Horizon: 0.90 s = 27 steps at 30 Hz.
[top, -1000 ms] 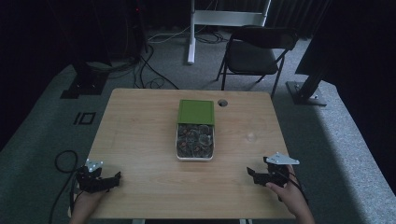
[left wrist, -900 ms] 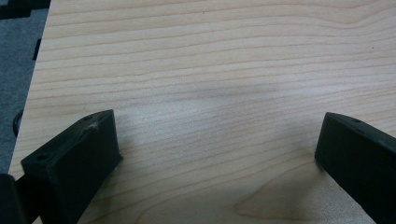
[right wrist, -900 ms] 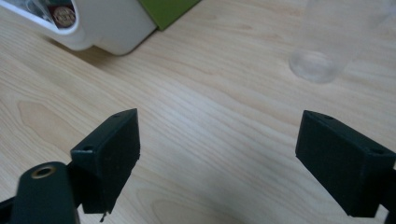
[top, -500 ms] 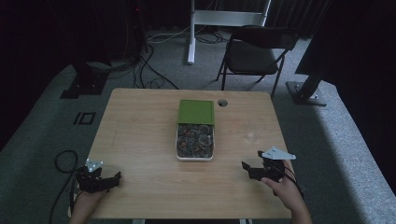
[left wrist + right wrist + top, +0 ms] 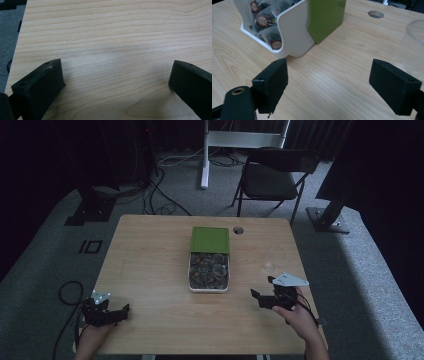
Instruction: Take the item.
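Right gripper [image 5: 262, 298], jaws spread and empty, is nearer the white tea-bag box [image 5: 208, 272] at frame centre; left gripper [image 5: 114, 312] likewise spread, lower left

Folding chair [image 5: 272, 177] behind table [image 5: 150, 270], white stand post [image 5: 205, 150] beside it, cables [image 5: 160, 190] on grey carpet, black bases L+R.

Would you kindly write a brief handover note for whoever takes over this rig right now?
Left gripper: open, empty, at the table's near left corner.
Right gripper: open, empty, near right, aimed at the white box.
The box sits mid-table, full of tea bags; its green lid lies just behind it. A clear cup stands to its right.
Done: lid off.
Left: nothing picked yet.
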Available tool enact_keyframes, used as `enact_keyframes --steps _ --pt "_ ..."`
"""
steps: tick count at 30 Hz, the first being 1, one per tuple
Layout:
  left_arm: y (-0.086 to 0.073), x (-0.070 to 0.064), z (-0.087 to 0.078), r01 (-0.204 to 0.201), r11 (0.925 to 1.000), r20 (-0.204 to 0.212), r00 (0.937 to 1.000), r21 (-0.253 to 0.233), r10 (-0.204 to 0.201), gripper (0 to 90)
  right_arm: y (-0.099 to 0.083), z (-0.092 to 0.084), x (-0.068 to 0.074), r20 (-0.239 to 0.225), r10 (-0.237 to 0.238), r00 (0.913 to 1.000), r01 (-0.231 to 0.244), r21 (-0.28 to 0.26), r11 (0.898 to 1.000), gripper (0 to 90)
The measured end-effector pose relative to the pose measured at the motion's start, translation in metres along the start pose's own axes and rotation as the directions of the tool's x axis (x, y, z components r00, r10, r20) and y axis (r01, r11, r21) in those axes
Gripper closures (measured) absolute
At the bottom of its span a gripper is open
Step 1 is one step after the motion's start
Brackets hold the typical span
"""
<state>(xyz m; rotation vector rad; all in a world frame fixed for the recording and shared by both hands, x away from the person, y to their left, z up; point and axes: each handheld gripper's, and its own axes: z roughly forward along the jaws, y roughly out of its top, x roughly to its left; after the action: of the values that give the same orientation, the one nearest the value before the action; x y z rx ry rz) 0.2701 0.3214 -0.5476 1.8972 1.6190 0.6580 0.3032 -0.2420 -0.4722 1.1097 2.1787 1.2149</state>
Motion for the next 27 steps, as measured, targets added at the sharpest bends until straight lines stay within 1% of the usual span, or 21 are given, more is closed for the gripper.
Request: enact_keyframes --steps 3,6,14,19,22,27 --pt "0.0 0.0 0.0 0.0 1.0 0.0 1.0 -0.001 0.0 0.2 0.005 0.003 0.005 -0.012 -0.01 0.9999 0.009 -0.007 1.0 15.6" --pt "0.0 0.0 0.0 0.0 1.0 0.0 1.0 0.0 0.0 0.2 0.007 0.004 0.007 -0.018 -0.014 0.9997 0.014 -0.009 1.0 15.6" --pt "0.0 0.0 0.0 0.0 1.0 0.0 1.0 0.0 0.0 0.2 0.014 0.008 0.014 -0.036 -0.01 0.9993 0.009 -0.021 1.0 17.2" --pt "0.0 0.0 0.0 0.0 1.0 0.001 1.0 0.0 0.0 0.2 0.02 0.012 0.021 -0.052 -0.028 0.9983 0.026 -0.028 0.999 18.0" --pt "0.0 0.0 0.0 -0.001 1.0 0.0 1.0 0.0 0.001 0.2 0.022 0.013 0.022 -0.054 -0.028 0.9982 0.026 -0.029 0.999 18.0" --pt "0.0 0.0 0.0 0.0 1.0 0.001 1.0 0.0 0.0 0.2 0.03 0.019 0.029 -0.07 -0.048 0.9964 0.046 -0.035 0.998 18.3"
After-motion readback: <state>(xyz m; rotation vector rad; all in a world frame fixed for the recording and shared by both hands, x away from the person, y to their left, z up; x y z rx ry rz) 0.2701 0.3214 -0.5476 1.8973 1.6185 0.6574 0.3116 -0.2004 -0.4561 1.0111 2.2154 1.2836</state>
